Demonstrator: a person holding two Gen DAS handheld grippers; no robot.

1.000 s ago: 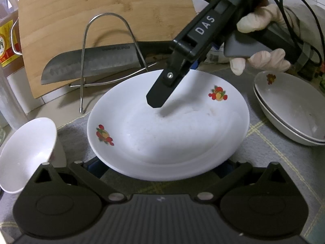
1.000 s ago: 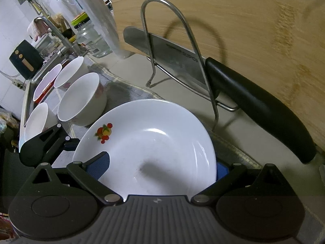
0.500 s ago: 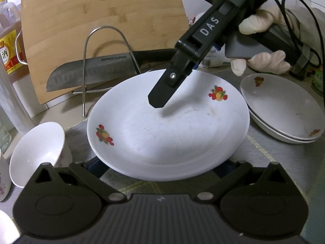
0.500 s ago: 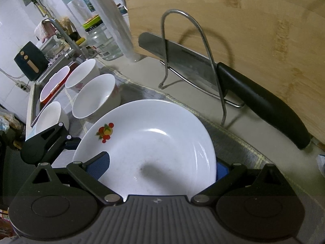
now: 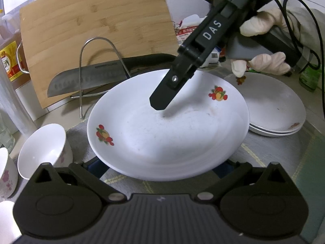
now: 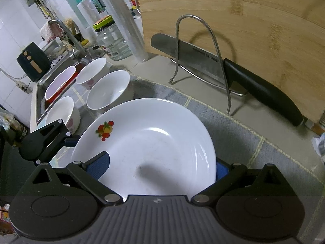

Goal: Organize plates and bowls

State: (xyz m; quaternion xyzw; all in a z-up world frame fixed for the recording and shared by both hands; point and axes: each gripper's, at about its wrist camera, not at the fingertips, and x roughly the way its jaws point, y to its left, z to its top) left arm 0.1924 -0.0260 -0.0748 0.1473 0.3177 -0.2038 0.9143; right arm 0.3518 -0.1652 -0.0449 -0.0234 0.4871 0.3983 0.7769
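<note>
A white deep plate (image 5: 168,130) with fruit decals is held off the mat between both grippers. In the left wrist view its near rim lies across my left gripper (image 5: 160,162), which is shut on it, the blue pads mostly hidden beneath. My right gripper (image 6: 160,166) is shut on the opposite rim of the plate (image 6: 154,142); its upper finger (image 5: 162,99) lies over the plate's inside, the lower one hidden. A stack of matching plates (image 5: 272,109) sits to the right. Several white bowls (image 6: 109,89) stand on the left.
A bamboo cutting board (image 5: 91,20) leans at the back behind a wire rack that holds a large knife (image 6: 203,59). A grey mat (image 6: 254,142) covers the counter. A sink (image 6: 40,93) and jars lie beyond the bowls. A gloved hand (image 5: 264,63) holds the right gripper.
Both grippers have carried the plate up and back from the knife rack. More of the plate stack and the bowls has come into view. The grip on the plate is unchanged.
</note>
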